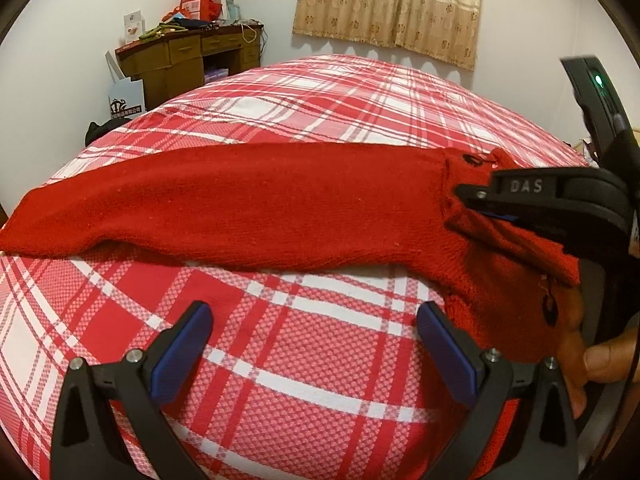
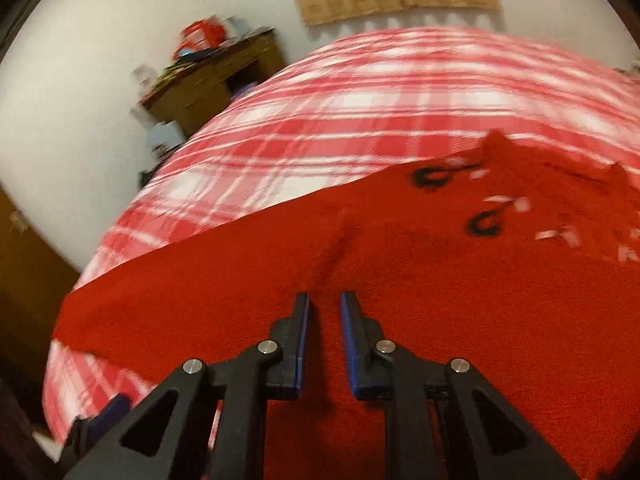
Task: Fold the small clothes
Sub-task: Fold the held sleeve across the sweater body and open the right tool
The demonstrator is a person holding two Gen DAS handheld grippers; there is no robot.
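A long red knitted garment [image 1: 260, 208] lies stretched across the plaid bed [image 1: 320, 360]. My left gripper [image 1: 316, 320] hovers wide open over bare bedcover just in front of it, with nothing between its pads. My right gripper [image 1: 464, 196] comes in from the right over the garment's right end, where a flap of knit is bunched up under it. In the blurred right wrist view, the right gripper [image 2: 325, 306] has its jaws a narrow gap apart, low over the red garment [image 2: 400, 300]. A crease [image 2: 336, 248] runs into that gap. Black stitched curls [image 2: 432, 178] mark the knit beyond.
A cluttered wooden desk [image 1: 188, 56] stands by the far left wall, with a white paper bag [image 1: 126, 100] beside it. A beige curtain [image 1: 388, 4] hangs behind the bed. A person's hand [image 1: 604, 356] shows at the right edge. Plaid bedcover [image 2: 360, 100] extends beyond the garment.
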